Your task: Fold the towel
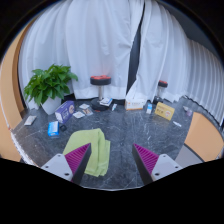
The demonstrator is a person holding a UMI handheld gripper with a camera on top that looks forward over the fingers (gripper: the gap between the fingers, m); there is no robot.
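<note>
The gripper (111, 160) hangs above a dark marbled table (125, 135), its jaws spread wide with nothing between them. The magenta pads (80, 156) face each other across a bare stretch of tabletop.

The towel (90, 146), yellow-green, lies flat on the table just ahead of the left finger and partly behind its tip; it looks loosely doubled over, though the folds are hard to read from here. The right finger stands well apart from the towel.

Beyond the towel, toward the far edge of the table, a leafy potted plant (48, 85) stands to the towel's far left. Between the plant and the towel sit a small purple box (65, 110) and, nearer the table's left rim, a blue item (53, 128). Straight beyond the towel, past the table, is a stool with a red seat (100, 80). To the towel's far right lies a yellowish box (164, 111), with a few small objects beside it too small to name. White curtains (115, 45) hang behind everything.
</note>
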